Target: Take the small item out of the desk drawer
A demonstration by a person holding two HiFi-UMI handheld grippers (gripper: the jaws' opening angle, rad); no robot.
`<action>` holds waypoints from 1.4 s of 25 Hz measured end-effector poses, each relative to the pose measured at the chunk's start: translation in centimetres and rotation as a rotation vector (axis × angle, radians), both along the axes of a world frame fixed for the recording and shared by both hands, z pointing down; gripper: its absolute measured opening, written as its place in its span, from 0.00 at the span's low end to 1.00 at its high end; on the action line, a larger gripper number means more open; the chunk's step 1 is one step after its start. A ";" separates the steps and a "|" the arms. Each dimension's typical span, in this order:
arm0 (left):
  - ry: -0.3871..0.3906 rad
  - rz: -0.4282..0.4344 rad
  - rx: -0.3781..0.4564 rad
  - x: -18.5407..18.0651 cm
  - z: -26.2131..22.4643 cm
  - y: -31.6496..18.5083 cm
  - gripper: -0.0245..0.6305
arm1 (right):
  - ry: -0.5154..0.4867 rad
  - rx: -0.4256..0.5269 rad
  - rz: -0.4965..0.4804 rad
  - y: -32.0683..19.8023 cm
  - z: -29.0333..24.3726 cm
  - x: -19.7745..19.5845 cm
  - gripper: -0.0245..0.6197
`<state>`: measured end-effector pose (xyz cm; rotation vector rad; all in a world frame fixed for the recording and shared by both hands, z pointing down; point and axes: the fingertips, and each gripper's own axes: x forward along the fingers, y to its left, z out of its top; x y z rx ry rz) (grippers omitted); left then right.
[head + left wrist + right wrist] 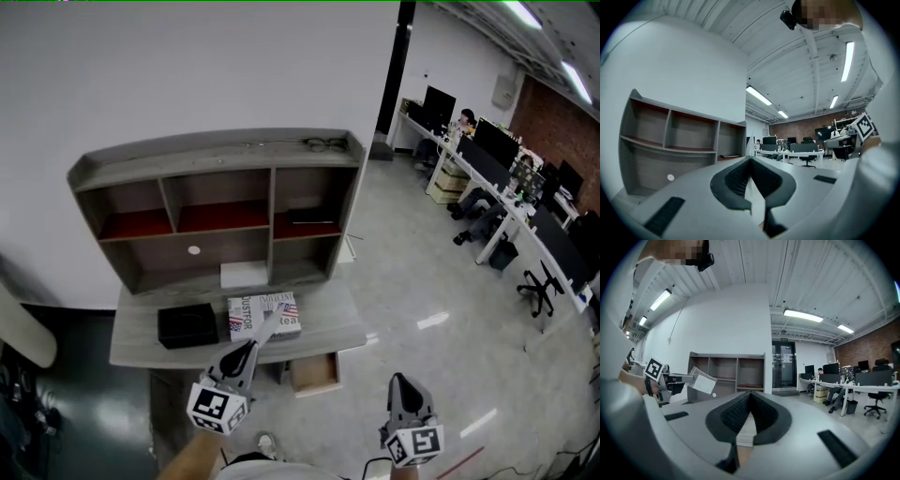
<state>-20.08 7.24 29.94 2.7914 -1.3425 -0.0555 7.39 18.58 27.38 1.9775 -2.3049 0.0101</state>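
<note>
My left gripper (255, 343) hovers over the front of the grey desk (323, 330), shut on a small flat grey-white card (271, 324). That card shows edge-on between the jaws (749, 143) in the left gripper view. From the right gripper view the card (703, 381) sticks out of the left gripper (688, 378) in front of the shelves. The desk drawer (314, 372) stands pulled open under the desk's right end, its wooden inside bare. My right gripper (405, 392) hangs low at the right, over the floor; its jaws (750, 397) are shut with nothing between them.
A hutch of open shelves (216, 155) stands on the desk against the white wall. On the desk lie a black box (187, 324), a printed box (281, 307) and a white item (244, 274). Office desks with monitors (497, 178) and a chair (539, 286) stand at the right.
</note>
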 end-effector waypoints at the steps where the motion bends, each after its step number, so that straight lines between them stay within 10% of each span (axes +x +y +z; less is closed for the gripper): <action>1: 0.013 -0.008 0.006 -0.5 -0.5 0.2 0.07 | 0.000 0.002 0.005 0.0 -0.2 0.3 0.07; 21: 0.139 -0.229 -0.006 -10.4 -3.5 3.2 0.07 | 0.022 -0.035 0.070 -0.7 -1.2 3.9 0.07; 35: 0.163 -0.203 0.033 -10.2 -4.4 1.6 0.07 | 0.022 -0.027 0.033 -2.9 -1.3 1.7 0.07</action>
